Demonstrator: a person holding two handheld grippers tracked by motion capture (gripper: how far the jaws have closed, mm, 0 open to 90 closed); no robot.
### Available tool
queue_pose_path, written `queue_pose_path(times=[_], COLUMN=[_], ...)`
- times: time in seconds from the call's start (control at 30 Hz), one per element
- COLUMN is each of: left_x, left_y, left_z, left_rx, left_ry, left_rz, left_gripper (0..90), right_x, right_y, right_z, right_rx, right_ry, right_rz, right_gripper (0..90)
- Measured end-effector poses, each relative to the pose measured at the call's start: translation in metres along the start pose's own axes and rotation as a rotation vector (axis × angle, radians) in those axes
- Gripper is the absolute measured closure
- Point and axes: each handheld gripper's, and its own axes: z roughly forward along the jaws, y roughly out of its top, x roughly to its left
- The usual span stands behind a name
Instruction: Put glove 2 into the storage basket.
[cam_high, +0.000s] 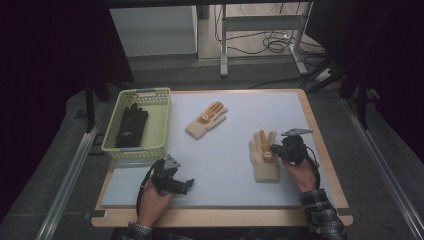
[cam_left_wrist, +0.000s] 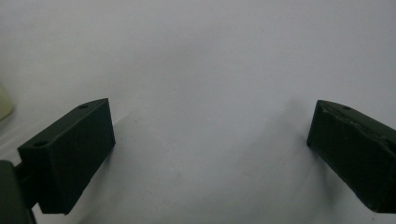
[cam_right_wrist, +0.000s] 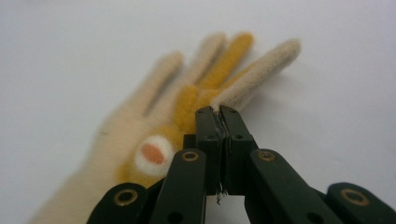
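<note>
A cream knit glove with orange fingers (cam_high: 262, 161) lies palm up on the right of the grey mat (cam_high: 220, 165). My right gripper (cam_high: 275, 150) is shut on its right edge. In the right gripper view the jaws (cam_right_wrist: 219, 112) pinch the fabric at the base of one cream finger of the glove (cam_right_wrist: 140, 135). A matching second glove (cam_high: 206, 120) lies farther back at the middle. My left gripper (cam_high: 189, 185) stands open low over the mat at the front left, with nothing between its jaws (cam_left_wrist: 210, 154).
A pale green basket (cam_high: 112, 147) holding a black glove (cam_high: 131, 126) stands at the mat's left edge. A wooden table rim (cam_high: 225, 217) frames the mat. A pale object (cam_left_wrist: 3, 100) shows at the left edge of the left gripper view.
</note>
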Motion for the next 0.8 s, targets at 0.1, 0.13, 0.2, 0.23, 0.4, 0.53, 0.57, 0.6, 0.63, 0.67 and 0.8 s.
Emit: queue_pose_path(times=[0.1,0.13,0.2,0.23,0.4,0.53,0.57,0.6,0.63,0.67,0.8], left_x=[0.0,0.0,0.0,0.0,0.0,0.0,0.0,0.0,0.0,0.0,0.0], left_y=[0.0,0.0,0.0,0.0,0.0,0.0,0.0,0.0,0.0,0.0,0.0], left_z=[0.0,0.0,0.0,0.0,0.0,0.0,0.0,0.0,0.0,0.0,0.0], left_rx=[0.0,0.0,0.0,0.0,-0.003,-0.003,-0.003,-0.004,-0.004,0.001,-0.001], left_ry=[0.0,0.0,0.0,0.0,0.0,0.001,0.001,0.002,0.002,0.002,0.001], left_rz=[0.0,0.0,0.0,0.0,-0.002,0.001,0.001,0.002,0.002,0.008,0.007], left_gripper=[1.2,1.2,1.2,1.2,1.2,1.3,1.3,1.3,1.4,1.4,1.4], right_x=[0.015,0.02,0.031,0.036,0.065,0.092,0.099,0.107,0.113,0.118,0.124], right_y=[0.011,0.015,0.022,0.025,0.04,0.049,0.051,0.053,0.054,0.055,0.058], right_z=[-0.01,-0.012,-0.014,-0.015,-0.005,0.007,0.01,0.014,0.016,0.017,0.014], right_rx=[-0.009,-0.011,-0.014,-0.013,-0.006,0.003,0.001,0.007,0.008,0.01,-0.002], right_ry=[0.016,0.022,0.039,0.045,0.098,0.149,0.167,0.183,0.187,0.185,0.179], right_rz=[-0.038,-0.054,-0.071,-0.082,-0.124,-0.167,-0.176,-0.189,-0.21,-0.222,-0.254], right_gripper=[85.9,85.7,85.5,85.4,84.8,83.5,82.1,78.1,74.7,73.3,71.4])
